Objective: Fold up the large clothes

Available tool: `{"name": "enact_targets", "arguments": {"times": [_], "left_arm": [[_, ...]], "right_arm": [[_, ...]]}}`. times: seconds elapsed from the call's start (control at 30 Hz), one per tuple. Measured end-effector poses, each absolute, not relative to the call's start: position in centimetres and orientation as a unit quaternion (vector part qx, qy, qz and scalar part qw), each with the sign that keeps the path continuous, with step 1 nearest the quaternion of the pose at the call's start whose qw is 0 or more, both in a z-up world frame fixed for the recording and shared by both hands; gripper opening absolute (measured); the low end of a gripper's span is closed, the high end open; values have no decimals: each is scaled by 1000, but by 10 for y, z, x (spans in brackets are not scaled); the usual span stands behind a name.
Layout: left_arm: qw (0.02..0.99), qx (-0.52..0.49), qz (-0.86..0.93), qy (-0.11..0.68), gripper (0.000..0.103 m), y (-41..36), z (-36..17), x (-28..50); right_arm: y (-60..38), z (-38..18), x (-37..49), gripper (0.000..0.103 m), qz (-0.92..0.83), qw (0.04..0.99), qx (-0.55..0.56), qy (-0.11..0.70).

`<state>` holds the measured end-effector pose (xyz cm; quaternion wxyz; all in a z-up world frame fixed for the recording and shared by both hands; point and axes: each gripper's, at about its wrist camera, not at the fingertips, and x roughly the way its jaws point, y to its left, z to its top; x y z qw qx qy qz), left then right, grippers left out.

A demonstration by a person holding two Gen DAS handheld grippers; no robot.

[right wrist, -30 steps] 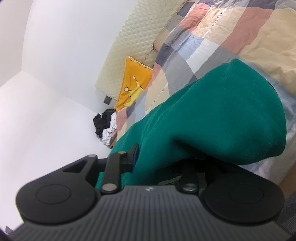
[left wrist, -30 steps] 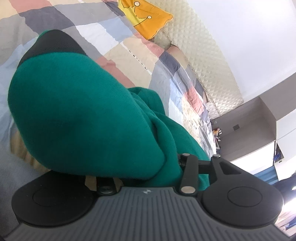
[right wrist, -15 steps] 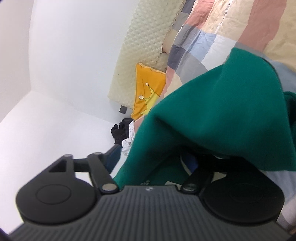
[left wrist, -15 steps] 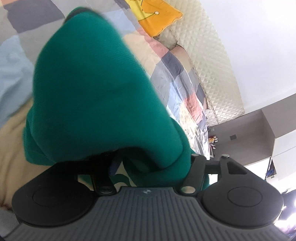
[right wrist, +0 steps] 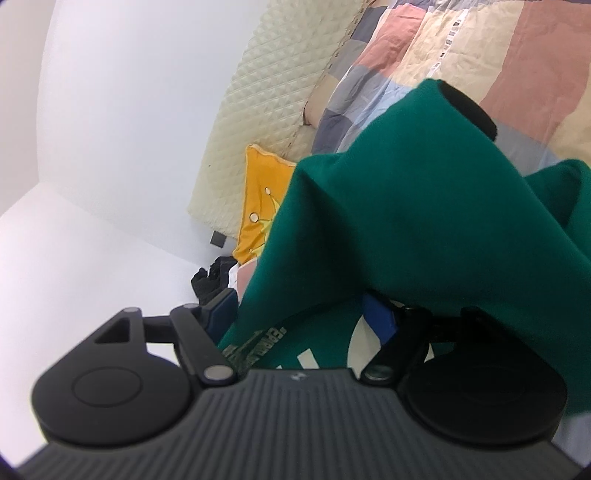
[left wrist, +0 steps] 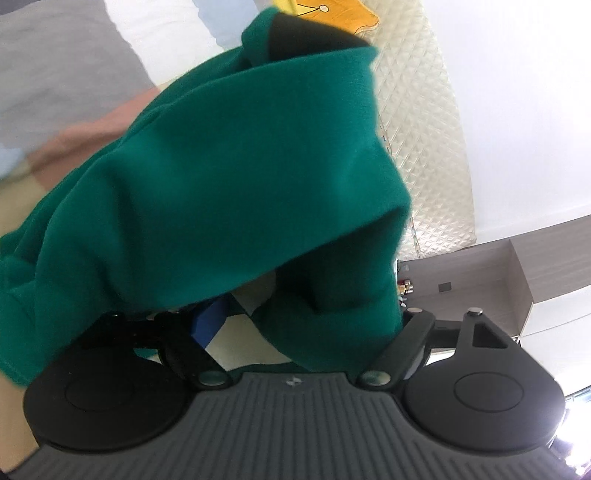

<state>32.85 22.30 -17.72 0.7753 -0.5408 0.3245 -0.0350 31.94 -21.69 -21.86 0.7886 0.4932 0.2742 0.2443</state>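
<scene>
A large green garment (left wrist: 240,166) with a black trim (left wrist: 306,33) hangs draped over my left gripper (left wrist: 303,317). Its jaws are opening and stand wide. One blue pad (left wrist: 207,321) shows bare, and the cloth lies loose across the gap and hides the other fingertip. In the right wrist view the same green garment (right wrist: 424,203) covers my right gripper (right wrist: 301,310). Those jaws are closing slightly and remain wide apart. A fold with printed lettering (right wrist: 255,343) sags between the blue pads (right wrist: 380,317) without being pinched.
Under the garment is a patchwork bedspread (right wrist: 480,55). A quilted cream headboard (right wrist: 266,110) and an orange cushion (right wrist: 258,206) stand at the bed's head. Dark clothes (right wrist: 210,277) are piled by the white wall. A wooden cabinet (left wrist: 480,273) is at the right in the left wrist view.
Both grippers' jaws have spread from a pinch on the green cloth to wide apart, so the cloth now lies loose over them. Both views have slid across the bed towards the headboard.
</scene>
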Motion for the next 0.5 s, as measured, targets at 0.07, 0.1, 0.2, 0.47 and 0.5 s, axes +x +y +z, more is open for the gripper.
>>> {"name": "enact_targets", "arguments": {"times": [0.07, 0.1, 0.2, 0.47, 0.5], "left_arm": [[784, -530, -37, 319, 84, 223, -182, 335], [795, -515, -38, 319, 84, 222, -184, 339], [829, -464, -39, 312, 85, 215, -184, 342], [847, -440, -45, 296, 88, 211, -183, 340], [850, -436, -44, 292, 88, 211, -181, 335]], "right_arm": [[-213, -224, 331, 75, 241, 800, 479, 271], [-211, -226, 337, 75, 239, 807, 468, 270], [-206, -236, 351, 74, 236, 820, 447, 270], [-210, -242, 351, 74, 239, 818, 448, 269], [-210, -241, 349, 75, 239, 819, 447, 268]]}}
